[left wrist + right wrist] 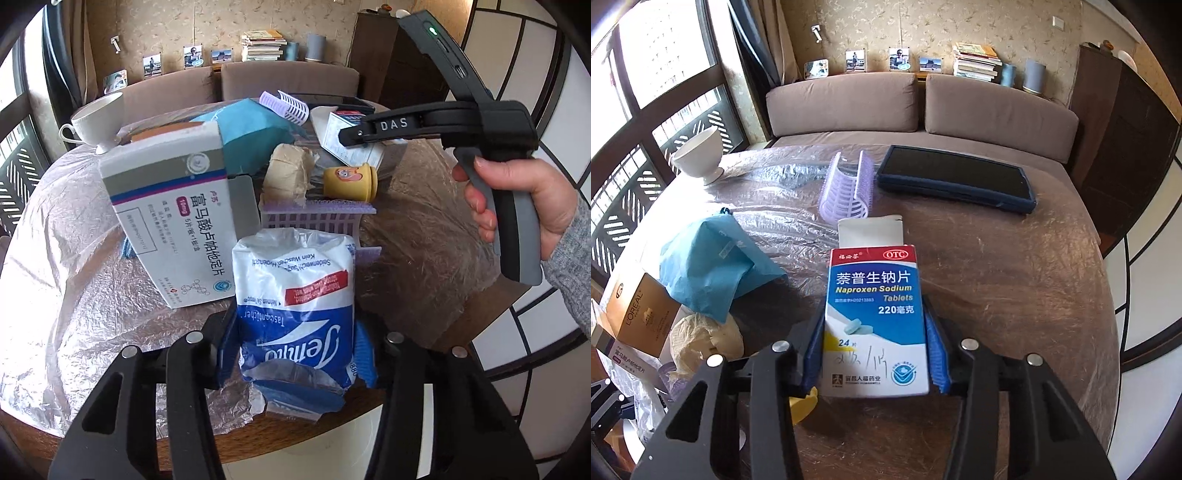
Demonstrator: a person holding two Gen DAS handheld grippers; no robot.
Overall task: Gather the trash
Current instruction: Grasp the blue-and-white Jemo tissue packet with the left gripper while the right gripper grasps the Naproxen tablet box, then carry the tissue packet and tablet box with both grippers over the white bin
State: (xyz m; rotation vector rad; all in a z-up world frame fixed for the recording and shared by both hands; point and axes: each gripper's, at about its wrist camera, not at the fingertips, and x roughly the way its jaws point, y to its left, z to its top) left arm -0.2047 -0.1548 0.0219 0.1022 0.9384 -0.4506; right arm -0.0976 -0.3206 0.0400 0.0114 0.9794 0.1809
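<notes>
Gripping is complete on both sides: the left claw is clamped on a tissue pack, and the right claw is clamped on a tablet box, blue pads pressed to each item's sides. Both items sit at the near part of the film-covered desk.

Judgement on the step in hand: lift each item straight up before carrying it off. The pack is soft and its loose wrapper trails below the pads, so a firm hold matters. It stands just beside a grey medicine box and a lilac basket; a sideways pull could drag them.

The left view alone shows a yellow cup and the person's right hand on its handle. The right view alone shows a dark tablet and a gold carton. No bin appears in either view.
</notes>
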